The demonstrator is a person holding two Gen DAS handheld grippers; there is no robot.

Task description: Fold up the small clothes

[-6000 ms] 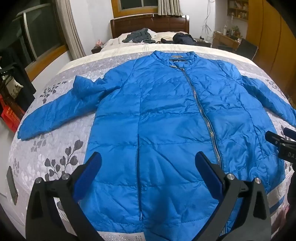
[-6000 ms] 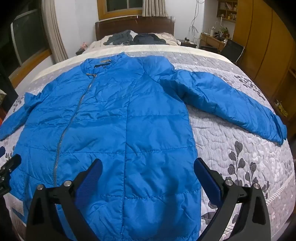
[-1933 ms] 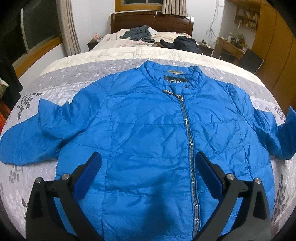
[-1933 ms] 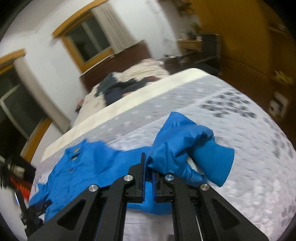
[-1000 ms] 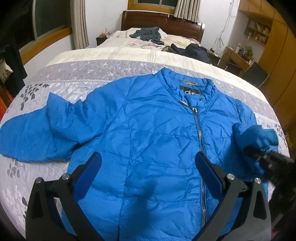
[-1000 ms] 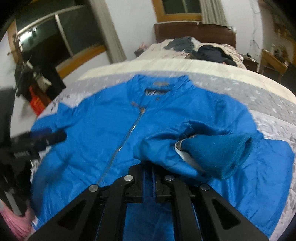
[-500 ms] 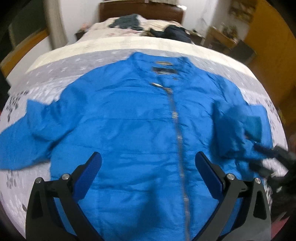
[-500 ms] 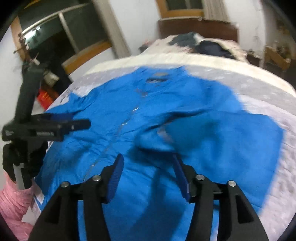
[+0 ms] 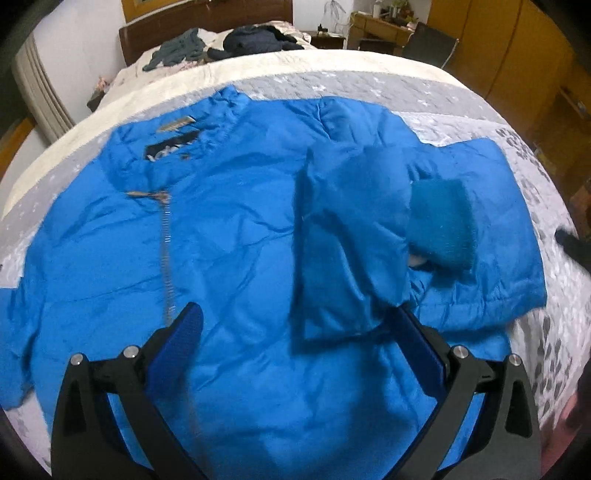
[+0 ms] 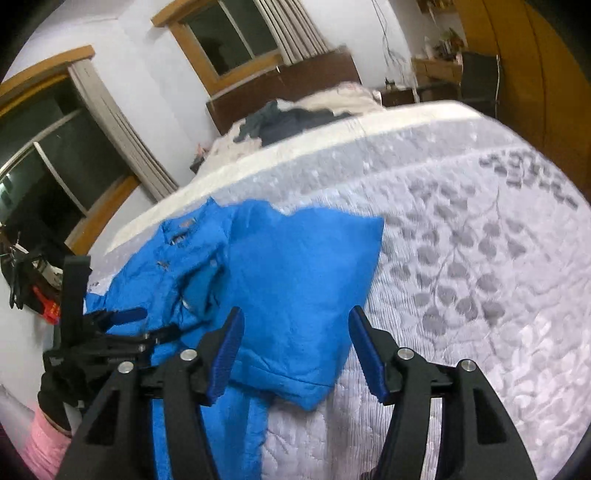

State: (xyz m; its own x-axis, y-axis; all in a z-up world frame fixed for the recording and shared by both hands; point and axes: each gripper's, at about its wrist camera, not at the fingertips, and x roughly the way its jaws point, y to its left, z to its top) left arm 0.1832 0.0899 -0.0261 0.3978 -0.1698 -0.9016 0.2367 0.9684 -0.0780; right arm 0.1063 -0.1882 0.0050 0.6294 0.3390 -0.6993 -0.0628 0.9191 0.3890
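A blue puffer jacket (image 9: 229, 229) lies front up on the bed, its zipper (image 9: 166, 258) closed and its collar label (image 9: 168, 153) towards the headboard. Its right sleeve (image 9: 351, 236) is folded in across the chest, and the darker knit cuff (image 9: 439, 221) rests on top. My left gripper (image 9: 295, 325) hovers open over the lower front, holding nothing. My right gripper (image 10: 295, 321) is open and empty above the jacket's (image 10: 295, 266) folded right shoulder. In the right wrist view the left gripper (image 10: 122, 325) shows at the left, held by a black-gloved hand (image 10: 59, 391).
The grey leaf-patterned bedspread (image 10: 480, 258) extends bare to the right of the jacket. Dark clothes (image 9: 240, 40) are piled by the wooden headboard (image 9: 207, 18). Wooden wardrobes (image 9: 517, 55) stand on the right, with a desk and chair (image 9: 424, 40) behind. Curtained windows (image 10: 92, 129) line the left wall.
The right gripper opened, let go of the sleeve cuff and drew back to the right. The sleeve now lies across the jacket front. The left gripper swung right, still open.
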